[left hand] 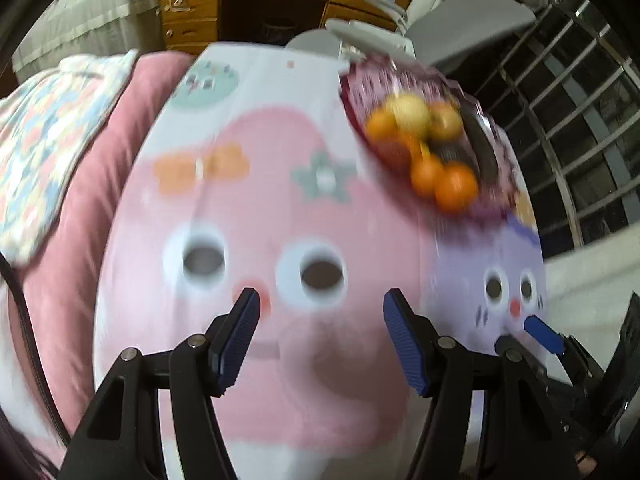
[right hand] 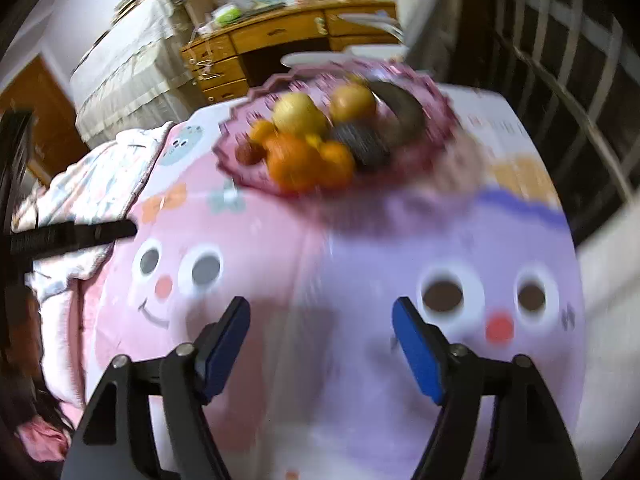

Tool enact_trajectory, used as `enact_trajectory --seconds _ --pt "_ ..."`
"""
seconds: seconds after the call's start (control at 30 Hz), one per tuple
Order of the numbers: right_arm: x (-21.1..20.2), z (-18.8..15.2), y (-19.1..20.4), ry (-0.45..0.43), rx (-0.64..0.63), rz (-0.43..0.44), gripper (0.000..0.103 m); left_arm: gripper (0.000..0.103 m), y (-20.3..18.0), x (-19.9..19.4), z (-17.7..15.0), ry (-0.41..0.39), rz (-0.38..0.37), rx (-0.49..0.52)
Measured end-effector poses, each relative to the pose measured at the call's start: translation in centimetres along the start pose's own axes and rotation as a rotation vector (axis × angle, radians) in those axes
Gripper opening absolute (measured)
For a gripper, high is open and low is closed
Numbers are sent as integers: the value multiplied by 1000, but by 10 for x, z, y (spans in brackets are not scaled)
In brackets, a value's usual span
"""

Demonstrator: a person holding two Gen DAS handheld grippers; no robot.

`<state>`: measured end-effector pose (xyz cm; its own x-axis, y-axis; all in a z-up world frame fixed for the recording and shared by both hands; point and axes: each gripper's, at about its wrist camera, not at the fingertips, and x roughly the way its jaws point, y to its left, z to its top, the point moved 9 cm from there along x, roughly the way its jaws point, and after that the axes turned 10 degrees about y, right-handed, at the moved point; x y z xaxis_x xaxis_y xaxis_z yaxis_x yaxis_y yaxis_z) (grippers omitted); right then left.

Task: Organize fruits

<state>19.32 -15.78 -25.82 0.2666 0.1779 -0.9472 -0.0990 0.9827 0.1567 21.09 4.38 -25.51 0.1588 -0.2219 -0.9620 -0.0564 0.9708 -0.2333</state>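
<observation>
Two blurred wrist views looked down on a counter (left hand: pixel 248 80) covered by a cartoon-face cloth. In the left view, the left gripper (left hand: pixel 318 312) at lower centre stood open and empty over the pink face, with a purple fruit bowl (left hand: pixel 500 184) at upper right. In the right view, the right gripper (right hand: pixel 320 320) was likewise open and empty, and the bowl sat at upper centre, holding oranges (right hand: pixel 294 164), yellow fruits (right hand: pixel 300 114) and a dark banana (right hand: pixel 404 112). No loose fruit showed, so the sorting seemed finished or between picks; the next move called for finding any stray fruit.

Heavy motion blur, fisheye-bent edges
</observation>
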Motion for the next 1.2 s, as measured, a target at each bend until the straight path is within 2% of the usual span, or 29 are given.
enact_trajectory --seconds 0.2,0.27,0.37,0.53,0.67,0.8,0.87,0.97,1.03,1.2 --pt "-14 -79 -15 98 47 10 81 63 -19 -13 -98 42 -3 16" --pt "-25 -101 -14 117 37 2 82 65 -23 -23 -118 30 -4 25" --pt "-44 -126 -11 134 20 -2 86 71 -30 -50 -142 -12 32 56" --pt "-92 -148 3 119 -18 7 92 82 -38 -103 -150 -92 80 73" --pt "-122 -152 14 115 -36 0 92 89 -49 -140 -151 -141 93 101" --pt "-162 -148 29 83 -43 40 92 90 -63 -173 -156 -183 105 137" --pt "-178 -147 33 62 -59 24 93 91 -69 -185 -159 -201 106 143" --pt "-198 -149 41 46 -60 15 93 94 -78 -198 -165 -231 121 154" --pt "-207 -152 44 42 -56 10 93 100 -81 -204 -168 -256 123 147" --pt "-215 -160 42 -9 -17 -37 94 102 -79 -202 -179 -271 132 102"
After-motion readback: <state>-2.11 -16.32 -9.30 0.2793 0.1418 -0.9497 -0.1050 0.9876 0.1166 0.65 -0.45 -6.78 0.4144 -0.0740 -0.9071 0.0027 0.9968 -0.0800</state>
